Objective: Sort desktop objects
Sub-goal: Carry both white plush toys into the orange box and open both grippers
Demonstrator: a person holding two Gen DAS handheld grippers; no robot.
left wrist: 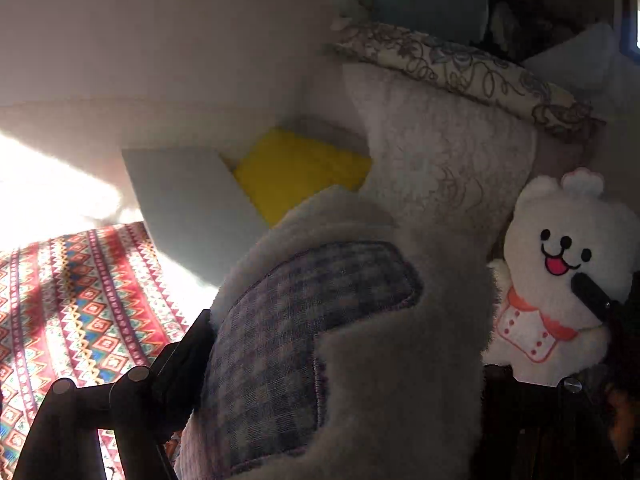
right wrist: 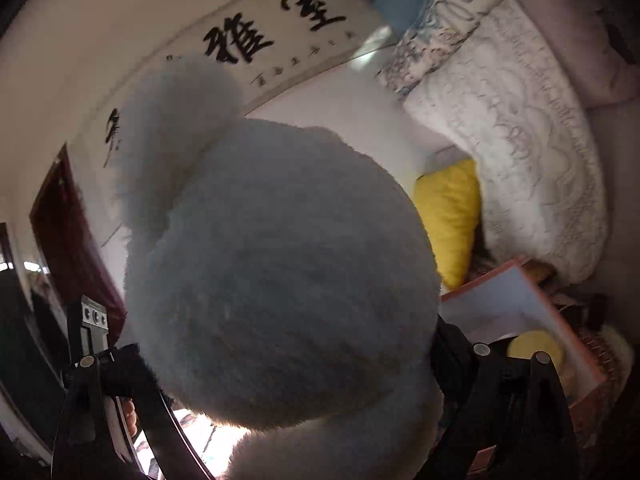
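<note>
Aloft, a grey plush toy (right wrist: 280, 280) fills both views, the left gripper (left wrist: 340, 360) and right gripper (right wrist: 288, 360) each clamped on it, seemingly to carry it toward the open box (right wrist: 520, 304) at four o'clock.

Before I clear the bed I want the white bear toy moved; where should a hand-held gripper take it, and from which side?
Grip the white bear toy around its torso at the orange-trimmed bib, coming from the front. It sits upright facing out, its back against the stacked pillows, so only the front is open. The head looks too wide for the fingers; the body below is narrower.
</note>
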